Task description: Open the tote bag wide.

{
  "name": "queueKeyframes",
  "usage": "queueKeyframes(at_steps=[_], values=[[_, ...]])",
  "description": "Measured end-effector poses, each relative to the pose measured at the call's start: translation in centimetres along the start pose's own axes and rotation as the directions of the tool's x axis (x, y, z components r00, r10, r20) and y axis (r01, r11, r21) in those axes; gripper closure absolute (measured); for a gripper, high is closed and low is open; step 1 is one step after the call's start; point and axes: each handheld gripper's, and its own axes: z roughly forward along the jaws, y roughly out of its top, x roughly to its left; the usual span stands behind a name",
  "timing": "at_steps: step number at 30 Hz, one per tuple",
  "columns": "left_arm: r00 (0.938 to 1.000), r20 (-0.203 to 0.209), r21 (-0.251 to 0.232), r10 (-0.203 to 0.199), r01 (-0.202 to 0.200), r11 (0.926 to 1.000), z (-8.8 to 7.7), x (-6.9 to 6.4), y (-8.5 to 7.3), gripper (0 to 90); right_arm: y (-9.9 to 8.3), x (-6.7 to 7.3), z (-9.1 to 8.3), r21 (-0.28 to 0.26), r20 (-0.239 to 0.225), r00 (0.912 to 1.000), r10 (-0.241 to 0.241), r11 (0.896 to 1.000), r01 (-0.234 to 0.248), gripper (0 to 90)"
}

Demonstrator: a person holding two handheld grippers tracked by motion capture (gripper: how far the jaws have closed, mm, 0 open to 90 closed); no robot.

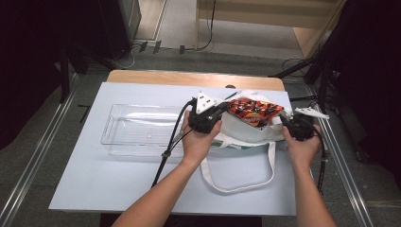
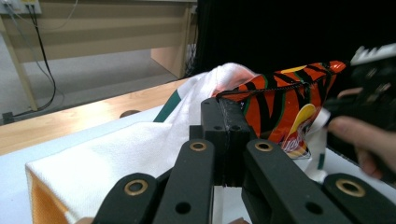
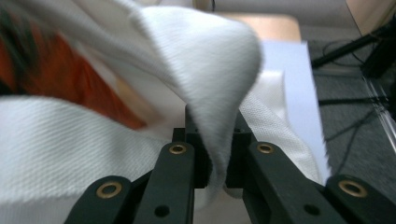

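Two grippers hold a white tote bag (image 1: pixel 246 130) with a snack packet (image 1: pixel 250 111) sticking out of its mouth.

Both sets of jaws are closed on cloth: the left gripper (image 1: pixel 210 116) pinches the bag's rim at the packet's left end, with a thin edge of fabric clamped between its pads in the left gripper view, and the right gripper (image 1: pixel 289 124) clamps a fold of the rim at the far right. The packet is orange-red with black stripes and a yellow patch; its printing is too small and blurred to read, though it looks like a crisp bag. It lies tilted in the open bag on the pale table (image 1: pixel 94 179). Just left of the bag sits a clear plastic tray (image 1: pixel 113 137). The bag's strap (image 1: pixel 239 187) loops toward the person.
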Motion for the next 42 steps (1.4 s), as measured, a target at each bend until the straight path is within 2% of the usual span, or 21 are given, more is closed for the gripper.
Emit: queueKeyframes(at_steps=[1,3,6,7,8,9,11,12,14,16,17,18,20,24,27,29,31,32,35,39,42], values=[[1.0000,0.006,-0.002,-0.006,0.006,1.0000,0.1,0.0,-0.1,90.0,-0.4,0.1,0.4,0.020,-0.003,1.0000,-0.001,1.000,0.001,85.0],[0.9999,0.014,-0.007,-0.010,0.010,0.9999,0.2,0.1,-0.1,90.0,-0.9,0.1,0.9,0.030,-0.014,0.9995,0.029,0.999,-0.029,84.9],[0.9992,0.023,-0.003,-0.034,0.034,0.9994,0.2,0.4,-0.2,90.0,-0.8,-0.1,0.7,0.029,-0.024,0.9986,0.046,0.999,-0.046,82.7],[0.9993,0.012,0.006,-0.036,0.036,0.9993,0.2,0.4,-0.2,87.0,-0.6,-0.2,0.4,0.016,-0.031,0.9981,0.053,0.999,-0.052,77.1],[0.9994,0.003,0.014,-0.035,0.035,0.9993,0.2,0.4,-0.2,79.6,-0.5,-0.2,-0.1,-0.005,-0.043,0.9966,0.070,0.998,-0.070,67.2],[0.9996,0.009,0.018,-0.028,0.028,0.9995,0.2,0.4,-0.4,76.9,-0.3,-0.1,-0.5,-0.031,-0.051,0.9950,0.086,0.996,-0.087,61.1],[0.9998,0.005,0.014,-0.018,0.018,0.9997,0.2,0.4,-0.6,74.6,-0.1,0.0,-1.6,-0.082,-0.066,0.9930,0.099,0.991,-0.104,55.7],[0.9998,-0.007,0.013,-0.018,0.018,0.9998,0.2,0.3,-0.7,69.7,0.0,0.2,-2.2,-0.115,-0.074,0.9935,0.087,0.989,-0.095,54.7],[0.9994,-0.010,0.011,-0.032,0.032,0.9994,0.2,0.3,-0.9,58.5,0.1,0.5,-3.2,-0.153,-0.070,0.9947,0.074,0.985,-0.085,56.6],[0.9987,-0.043,0.028,-0.026,0.027,0.9993,0.3,0.1,-1.2,49.3,0.2,0.7,-3.7,-0.163,-0.065,0.9959,0.063,0.984,-0.073,66.9],[0.9985,-0.049,0.031,-0.026,0.028,0.9991,0.3,0.1,-1.4,48.2,0.2,0.7,-3.8,-0.164,-0.054,0.9970,0.055,0.984,-0.063,72.7],[0.9982,-0.052,0.026,-0.030,0.031,0.9992,0.3,0.0,-1.6,50.6,0.2,0.7,-3.8,-0.161,-0.046,0.9977,0.050,0.985,-0.057,77.1],[0.9935,-0.111,0.023,-0.026,0.028,0.9993,0.2,-0.1,-1.8,61.3,0.2,0.8,-3.5,-0.153,-0.029,0.9987,0.042,0.987,-0.046,81.7],[0.9918,-0.106,0.016,-0.071,0.073,0.9972,0.2,0.9,-2.2,72.9,0.1,0.9,-2.8,-0.131,-0.011,0.9988,0.048,0.990,-0.049,83.6],[0.9886,-0.131,0.048,-0.074,0.081,0.9956,0.4,1.3,-2.4,77.9,-0.1,1.1,-2.2,-0.103,-0.009,0.9991,0.041,0.994,-0.042,83.8],[0.9869,-0.143,0.087,-0.076,0.089,0.9922,0.8,1.4,-2.6,80.6,-0.2,1.1,-1.6,-0.086,-0.015,0.9991,0.040,0.995,-0.041,83.9],[0.9848,-0.155,0.128,-0.079,0.100,0.9868,1.4,1.6,-2.9,82.6,-0.4,1.1,-1.2,-0.076,-0.020,0.9992,0.035,0.996,-0.036,84.0],[0.9814,-0.174,0.145,-0.081,0.107,0.9837,1.6,1.7,-3.0,83.5,-0.4,1.3,-1.0,-0.064,-0.018,0.9993,0.033,0.997,-0.034,84.1],[0.9752,-0.196,0.159,-0.103,0.135,0.9779,1.8,1.7,-3.1,83.5,-0.6,1.3,-0.4,-0.021,-0.027,0.9990,0.035,0.999,-0.036,84.4],[0.9690,-0.228,0.233,-0.094,0.148,0.9612,2.8,1.6,-4.0,81.0,-0.8,1.3,-0.1,0.000,-0.040,0.9987,0.032,0.999,-0.032,84.4],[0.9645,-0.247,0.211,-0.094,0.148,0.9663,2.8,1.4,-4.5,77.3,-0.7,1.3,-0.3,-0.009,-0.041,0.9986,0.034,0.999,-0.035,81.8]])
